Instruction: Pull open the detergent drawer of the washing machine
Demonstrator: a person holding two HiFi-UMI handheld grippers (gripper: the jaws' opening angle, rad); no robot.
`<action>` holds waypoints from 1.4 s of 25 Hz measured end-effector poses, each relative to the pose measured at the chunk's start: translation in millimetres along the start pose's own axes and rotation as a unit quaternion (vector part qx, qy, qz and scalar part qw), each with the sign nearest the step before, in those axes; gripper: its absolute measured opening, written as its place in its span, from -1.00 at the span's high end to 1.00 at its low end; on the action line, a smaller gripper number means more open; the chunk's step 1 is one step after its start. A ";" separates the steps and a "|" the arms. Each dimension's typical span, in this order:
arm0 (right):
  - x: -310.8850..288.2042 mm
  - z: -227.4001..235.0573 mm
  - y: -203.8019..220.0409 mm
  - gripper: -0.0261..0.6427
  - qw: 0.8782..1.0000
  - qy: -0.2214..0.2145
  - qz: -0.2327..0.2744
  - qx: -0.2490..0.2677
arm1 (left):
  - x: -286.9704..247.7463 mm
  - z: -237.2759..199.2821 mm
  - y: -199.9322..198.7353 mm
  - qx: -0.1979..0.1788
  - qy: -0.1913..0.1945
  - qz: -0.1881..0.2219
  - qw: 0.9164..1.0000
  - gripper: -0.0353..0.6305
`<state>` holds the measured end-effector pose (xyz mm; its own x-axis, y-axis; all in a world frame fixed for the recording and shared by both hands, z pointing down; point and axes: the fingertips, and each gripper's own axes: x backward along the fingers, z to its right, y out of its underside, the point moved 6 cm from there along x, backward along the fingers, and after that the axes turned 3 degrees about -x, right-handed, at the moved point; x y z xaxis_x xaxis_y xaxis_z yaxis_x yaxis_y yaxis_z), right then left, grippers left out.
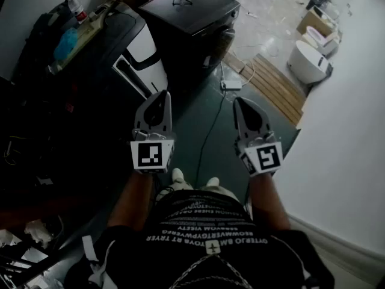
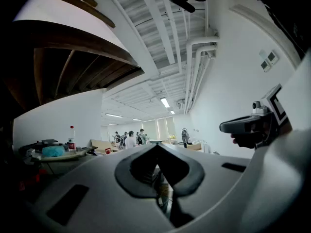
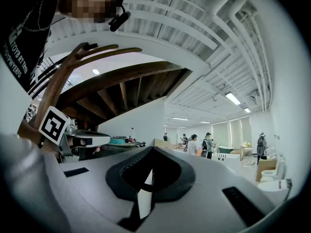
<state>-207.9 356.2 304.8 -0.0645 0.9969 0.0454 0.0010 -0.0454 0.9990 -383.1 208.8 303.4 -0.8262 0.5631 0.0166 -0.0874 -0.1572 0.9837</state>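
Note:
A dark box-shaped washing machine [image 1: 192,11] with a round front door [image 1: 226,40] stands on the floor ahead of me, well beyond both grippers. Its detergent drawer I cannot make out in the dim head view. My left gripper [image 1: 161,96] and right gripper [image 1: 241,103] are held level side by side in front of my body, both shut with nothing between the jaws. The left gripper view shows its closed tips [image 2: 156,147] against the far room, with the right gripper [image 2: 252,125] off to the side. The right gripper view shows closed tips [image 3: 153,149] and the left gripper [image 3: 82,140].
A dark table [image 1: 90,47] at the left carries a bottle [image 1: 75,6] and a blue cloth [image 1: 65,44]. A white-and-black unit [image 1: 144,62] leans beside it. A cable [image 1: 210,131], wooden slats [image 1: 274,83], white toilets [image 1: 310,59] and a white wall [image 1: 349,149] lie to the right.

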 end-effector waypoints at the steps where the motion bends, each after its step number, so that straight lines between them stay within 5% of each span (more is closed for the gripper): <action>1: -0.7 3.0 3.1 0.94 1.000 0.003 -0.002 0.012 | -1.0 -1.8 -0.2 -0.001 0.000 0.000 1.000 0.88; 10: -10.8 5.6 8.6 0.94 1.000 0.013 0.008 0.017 | -5.5 -14.8 -2.3 -0.041 0.007 0.049 0.998 0.88; 20: -18.6 3.8 13.5 0.94 0.999 0.012 0.001 0.033 | -9.2 -26.8 8.0 -0.001 0.004 0.025 1.000 0.88; 35: -58.3 -23.3 6.2 0.94 0.999 0.016 -0.003 0.051 | -14.6 -69.5 22.7 0.005 0.013 0.020 1.000 0.88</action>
<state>-227.3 296.3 308.3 -0.0958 0.9946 0.0405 0.1014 -0.0308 0.9944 -411.6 140.7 313.0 -0.8429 0.5355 0.0518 -0.0480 -0.1708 0.9841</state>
